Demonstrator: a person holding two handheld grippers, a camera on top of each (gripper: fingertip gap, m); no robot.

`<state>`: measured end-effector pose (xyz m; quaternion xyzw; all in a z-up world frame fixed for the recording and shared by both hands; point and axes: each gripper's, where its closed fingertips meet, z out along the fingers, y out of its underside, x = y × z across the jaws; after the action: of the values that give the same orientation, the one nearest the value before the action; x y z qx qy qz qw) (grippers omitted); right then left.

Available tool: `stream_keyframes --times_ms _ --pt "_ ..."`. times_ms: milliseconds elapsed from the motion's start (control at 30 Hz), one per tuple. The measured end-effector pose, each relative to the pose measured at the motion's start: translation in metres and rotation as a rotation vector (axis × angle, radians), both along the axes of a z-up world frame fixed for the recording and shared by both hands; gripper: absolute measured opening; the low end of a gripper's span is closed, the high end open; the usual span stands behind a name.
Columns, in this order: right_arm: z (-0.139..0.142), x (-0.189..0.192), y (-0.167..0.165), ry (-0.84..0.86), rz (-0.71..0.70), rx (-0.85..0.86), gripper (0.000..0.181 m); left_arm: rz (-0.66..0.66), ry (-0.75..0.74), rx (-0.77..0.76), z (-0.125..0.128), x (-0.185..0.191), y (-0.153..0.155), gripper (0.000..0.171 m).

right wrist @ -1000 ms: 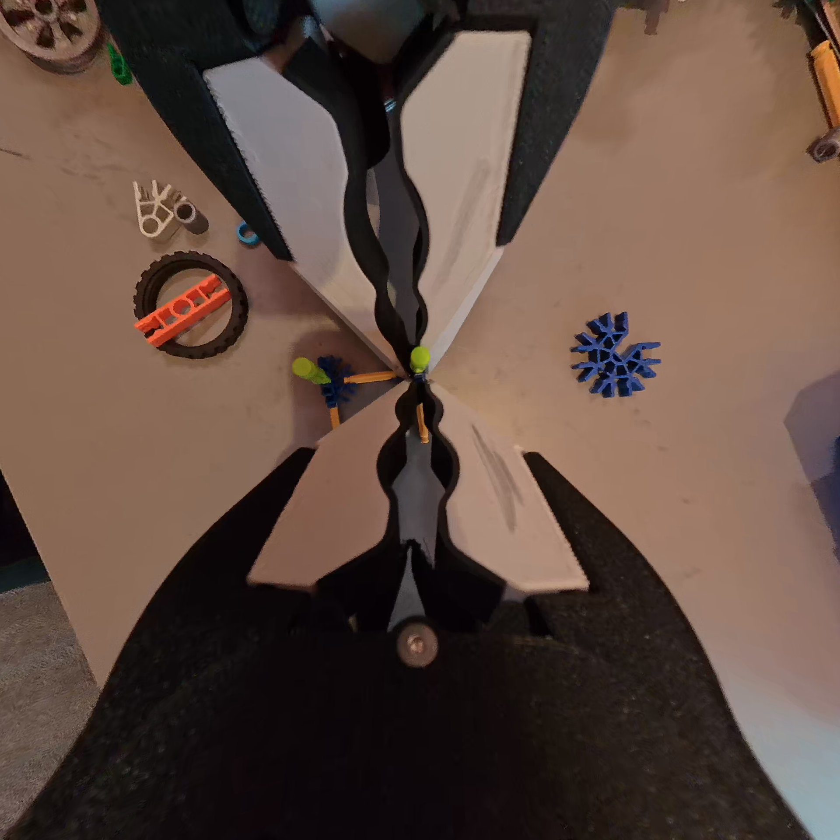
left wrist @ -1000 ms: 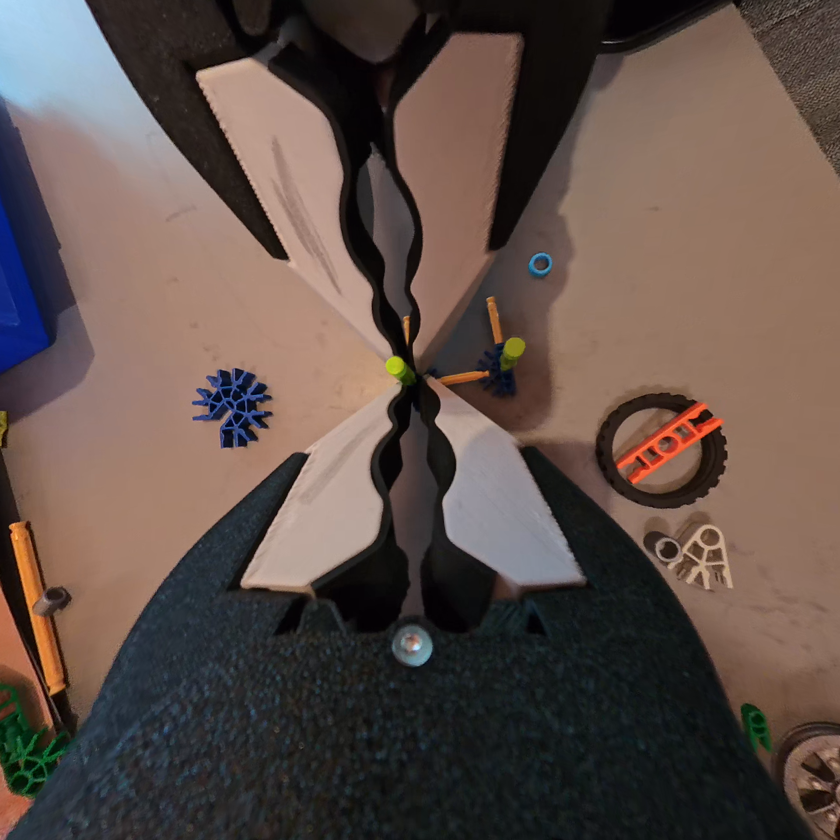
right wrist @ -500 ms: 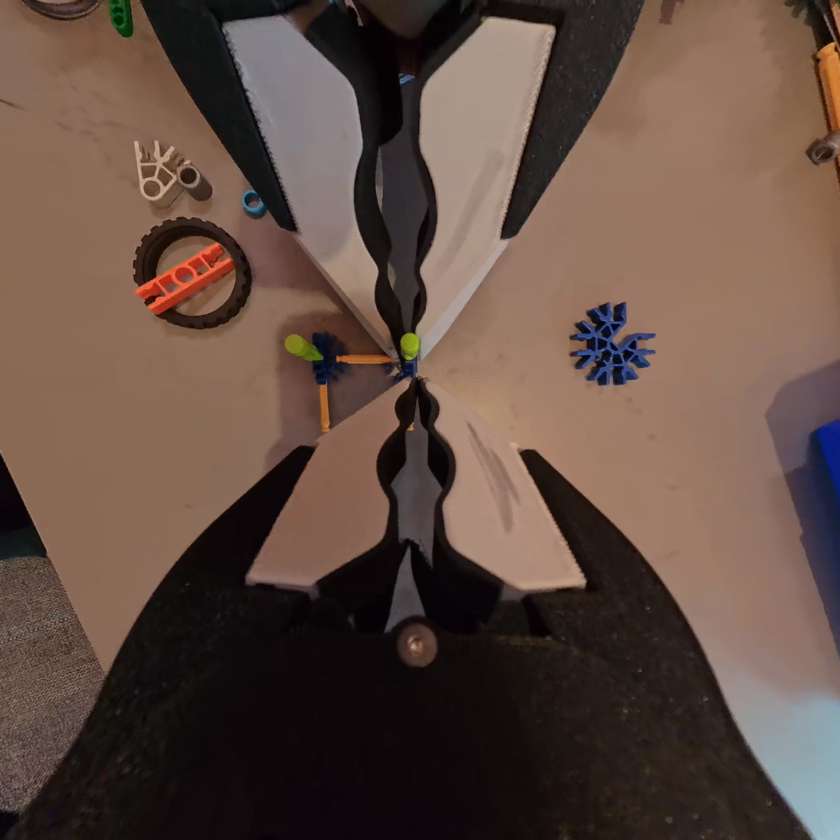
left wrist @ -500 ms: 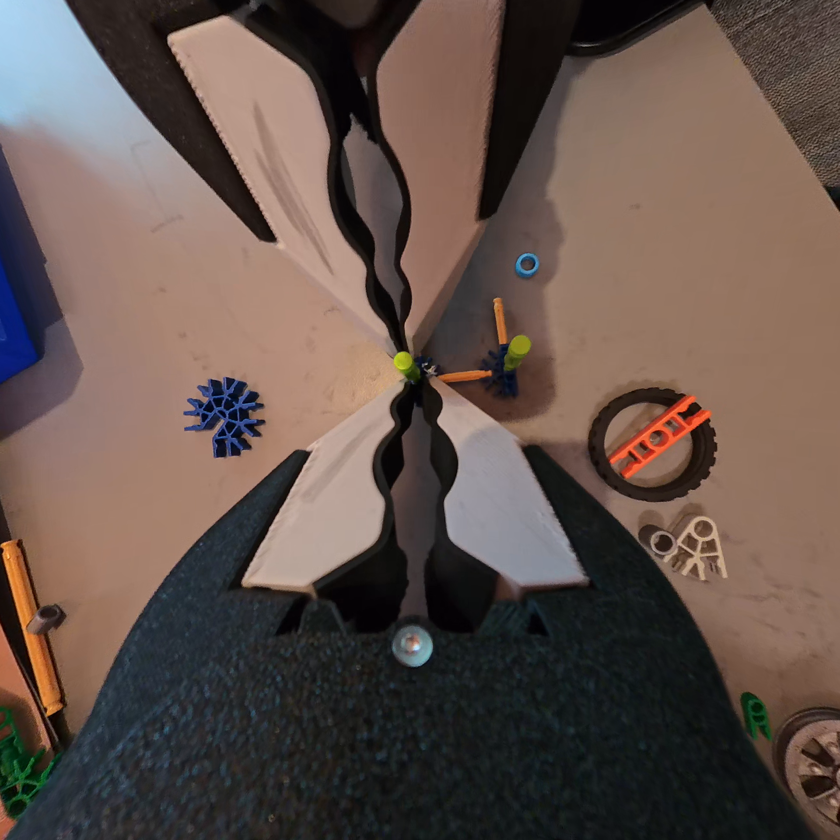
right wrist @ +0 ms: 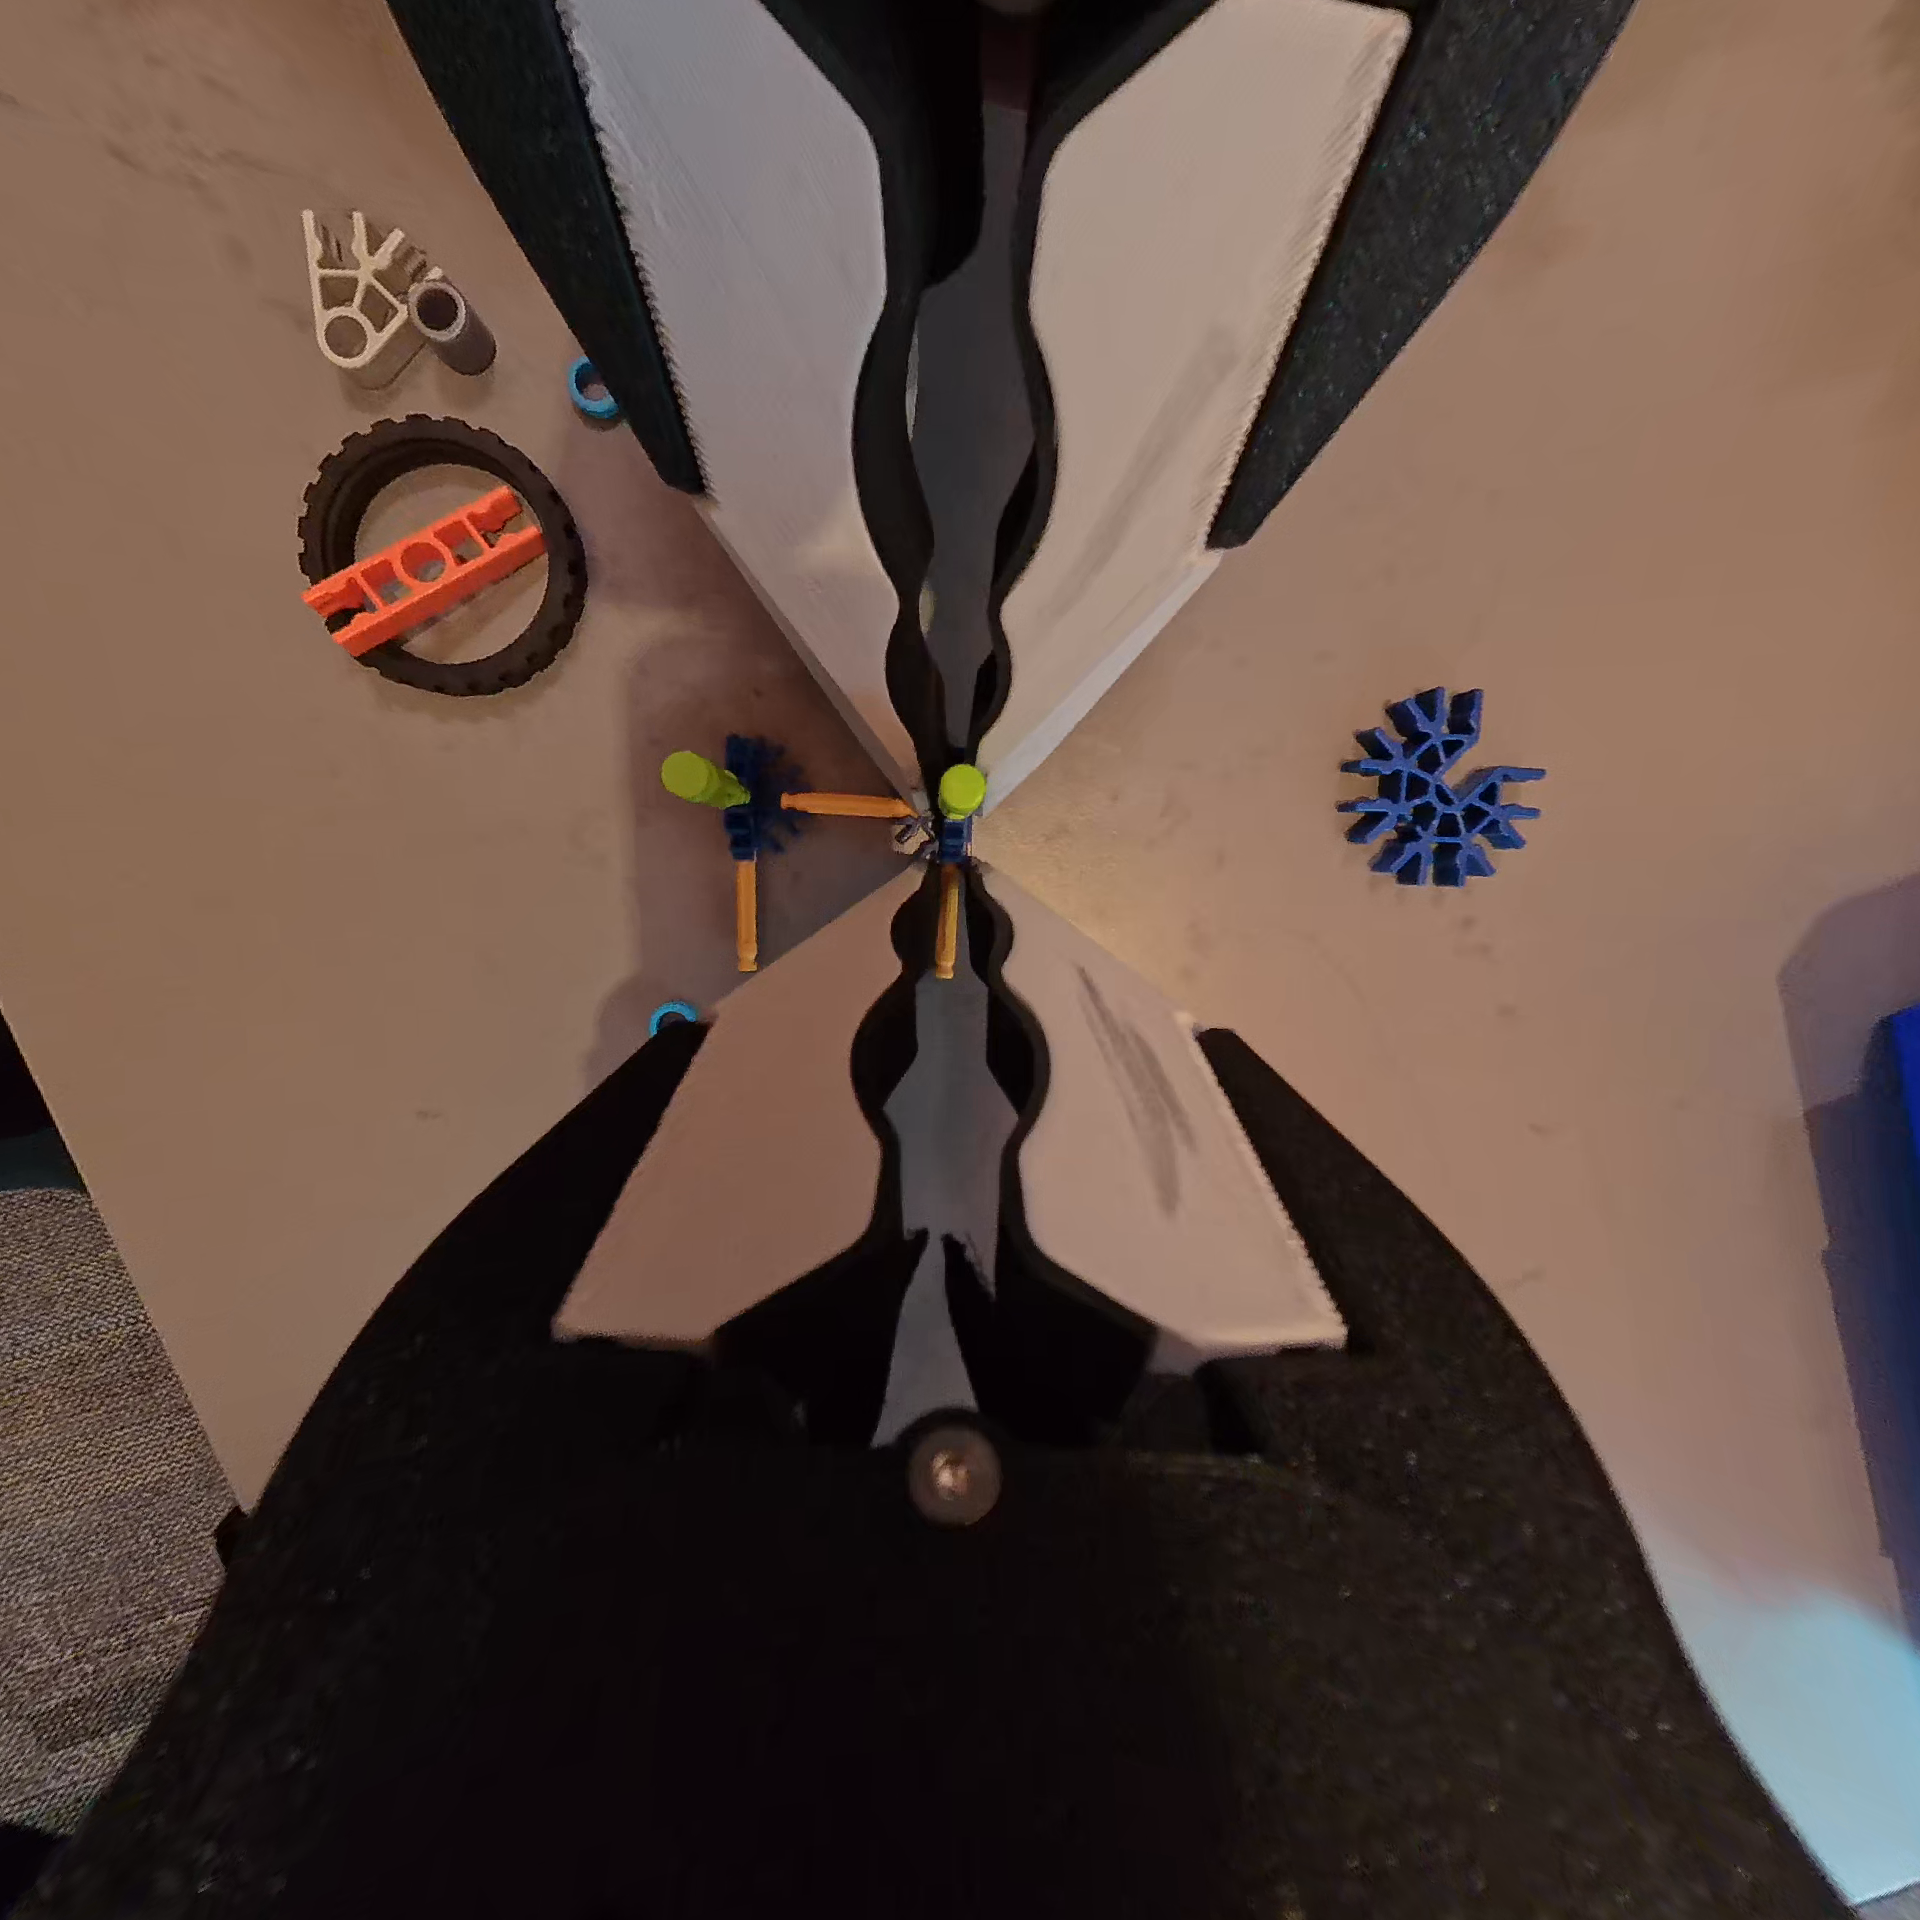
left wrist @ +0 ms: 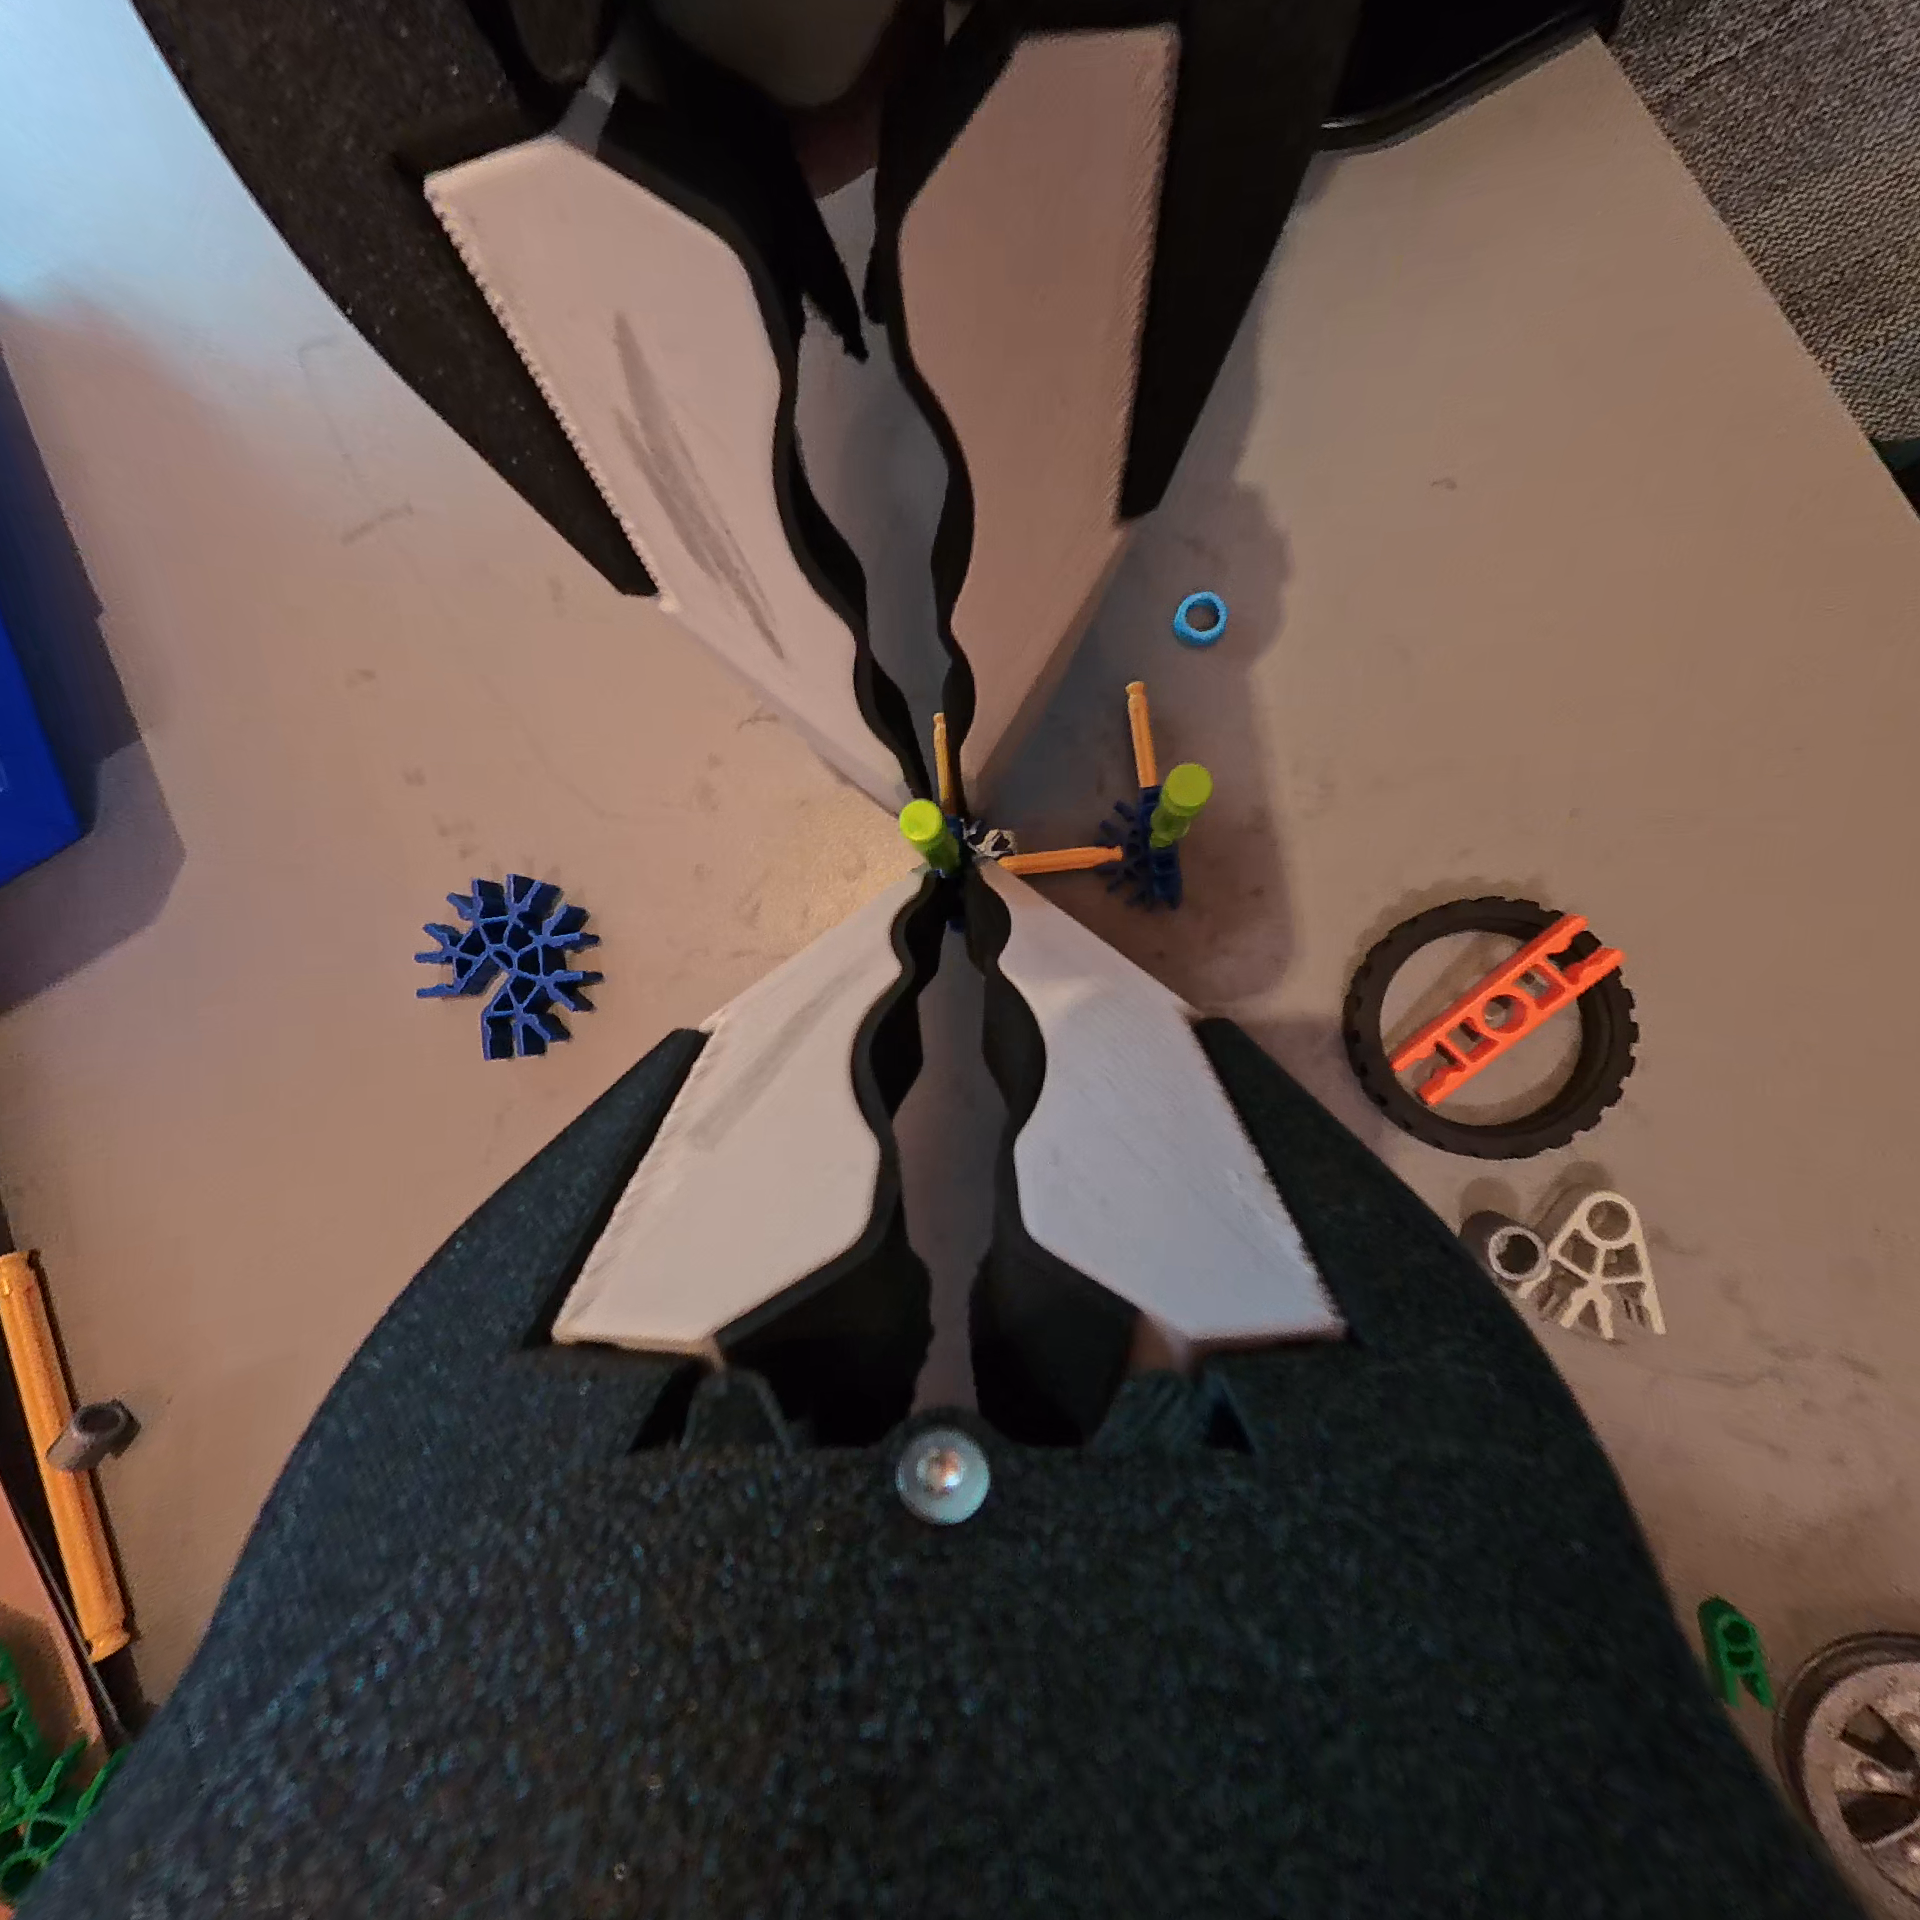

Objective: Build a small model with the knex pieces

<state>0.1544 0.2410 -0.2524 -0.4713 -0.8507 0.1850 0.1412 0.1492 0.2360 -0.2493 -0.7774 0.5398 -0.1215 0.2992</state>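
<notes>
A small toy assembly sits between both grippers, which meet tip to tip over the tan table [left wrist: 1558,520]. It has a blue connector [right wrist: 951,833] with a lime peg [right wrist: 961,790], an orange rod [right wrist: 847,803] to a second blue connector [right wrist: 753,805], and more lime and orange rods. My left gripper [left wrist: 951,894] is shut on the first connector under the lime peg [left wrist: 928,831]. My right gripper [right wrist: 948,883] is shut on an orange rod [right wrist: 945,925] that sticks out of that connector. Each gripper shows at the top of the other's view.
A loose blue snowflake connector [left wrist: 509,966] lies left. A black tyre [left wrist: 1371,1049] with an orange-red piece [left wrist: 1496,1023], a white connector [left wrist: 1590,1268], a blue ring [left wrist: 1200,618], a grey wheel [left wrist: 1860,1766] lie right. A blue bin [right wrist: 1901,1195] and a long yellow rod [left wrist: 62,1455] stand at the edges. Left and right tips are no more than a few centimetres apart.
Both grippers stay shut on the assembly and have shifted a little. The orange rod between my right fingers shows longer now than half a second ago.
</notes>
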Motion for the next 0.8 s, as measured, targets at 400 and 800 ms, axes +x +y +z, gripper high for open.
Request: stream_keyframes --times_ms 400,800 --pt "-0.0025 0.0006 -0.0010 -0.084 0.019 -0.021 0.000 0.026 -0.082 -0.008 0.0001 0.0017 -0.0008 0.000" --pt "0.0001 0.0009 0.0011 -0.055 -0.003 -0.037 0.007 0.018 -0.089 0.009 -0.0004 0.0031 -0.0016 0.001"
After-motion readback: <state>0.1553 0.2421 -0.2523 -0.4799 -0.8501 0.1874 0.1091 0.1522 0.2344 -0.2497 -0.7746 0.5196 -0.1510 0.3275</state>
